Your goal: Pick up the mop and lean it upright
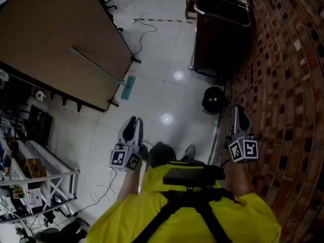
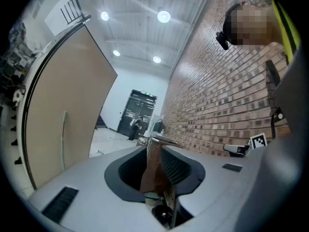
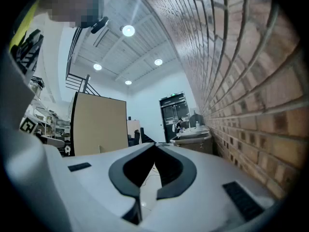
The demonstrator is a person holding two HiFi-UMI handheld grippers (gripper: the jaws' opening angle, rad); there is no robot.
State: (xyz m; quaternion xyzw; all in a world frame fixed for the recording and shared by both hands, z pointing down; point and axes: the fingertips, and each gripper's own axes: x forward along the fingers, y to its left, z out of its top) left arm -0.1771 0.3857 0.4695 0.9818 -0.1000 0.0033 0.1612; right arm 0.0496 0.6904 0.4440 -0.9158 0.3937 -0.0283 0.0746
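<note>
As the mop [image 1: 97,66] already leans upright on the board [image 1: 45,29], the task seems done, and the left gripper [image 1: 134,120] and right gripper [image 1: 238,110], jaws pressed together and empty, need no further move.

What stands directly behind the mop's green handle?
The brown partition panel; the mop handle leans on it, mop head on the floor. Whatever lies beyond the panel is hidden.

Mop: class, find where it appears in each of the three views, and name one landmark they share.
Head view: the mop leans on the tan partition, upper left, head on the floor.
Left gripper view: its thin pale handle stands against the partition, far left.
Right gripper view: not clearly visible.
Shared landmark: the tan partition.
</note>
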